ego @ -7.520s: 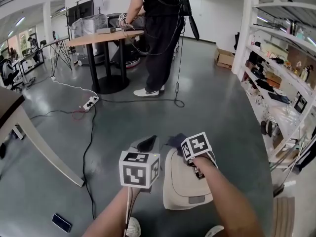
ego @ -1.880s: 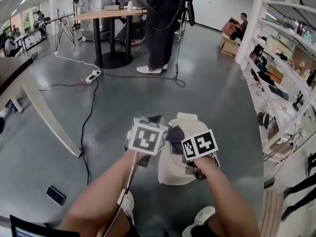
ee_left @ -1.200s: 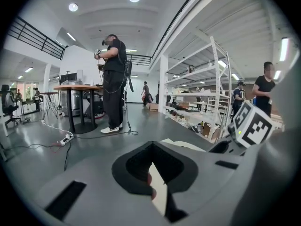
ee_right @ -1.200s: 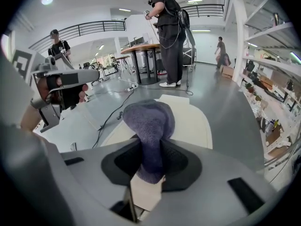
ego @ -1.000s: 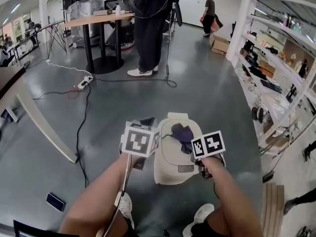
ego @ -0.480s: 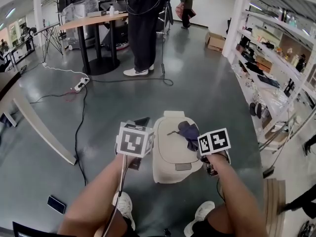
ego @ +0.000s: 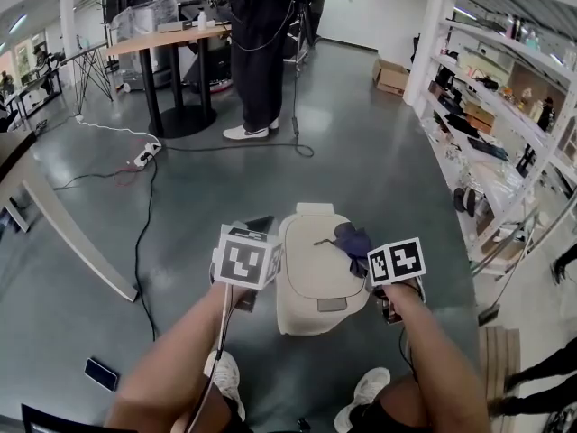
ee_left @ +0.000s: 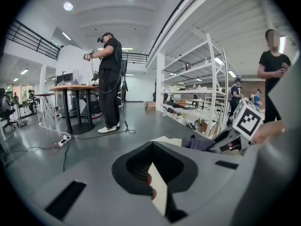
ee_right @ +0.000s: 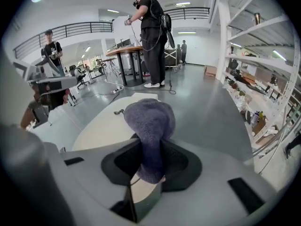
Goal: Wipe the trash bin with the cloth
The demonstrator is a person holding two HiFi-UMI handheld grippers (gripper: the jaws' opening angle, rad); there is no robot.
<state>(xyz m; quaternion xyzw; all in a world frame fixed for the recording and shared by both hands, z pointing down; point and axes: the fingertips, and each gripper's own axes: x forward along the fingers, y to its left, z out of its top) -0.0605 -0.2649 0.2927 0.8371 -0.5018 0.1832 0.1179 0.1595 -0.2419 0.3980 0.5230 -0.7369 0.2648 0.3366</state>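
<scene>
Trash bin (ego: pixel 305 319) sits on the floor (ego: pixel 379 179) between my left gripper (ee_left: pixel 155 173) and right gripper (ee_right: pixel 149 173). Cloth (ego: pixel 353 239) lies on the lid's (ego: pixel 306 260) far right corner, between my right gripper's jaws.

Head view, looking steeply down. Beige plastic trash bin (ego: pixel 311 278) with a domed lid sits dead centre on the grey polished floor (ego: pixel 388 170). Dark blue-purple cloth (ego: pixel 352 238) is bunched on the lid at its 2 o'clock edge, touching the front of my right gripper (ego: pixel 366 251). My left gripper (ego: pixel 255 230) sits just beside the bin at its 9 o'clock. At 12 o'clock a person in dark clothes and white shoes (ego: pixel 257 52) stands by a round wooden table (ego: pixel 171 38). White shelving rack (ego: pixel 505 115) runs along 3 o'clock. A black cable (ego: pixel 142 233) trails at 9 o'clock.
</scene>
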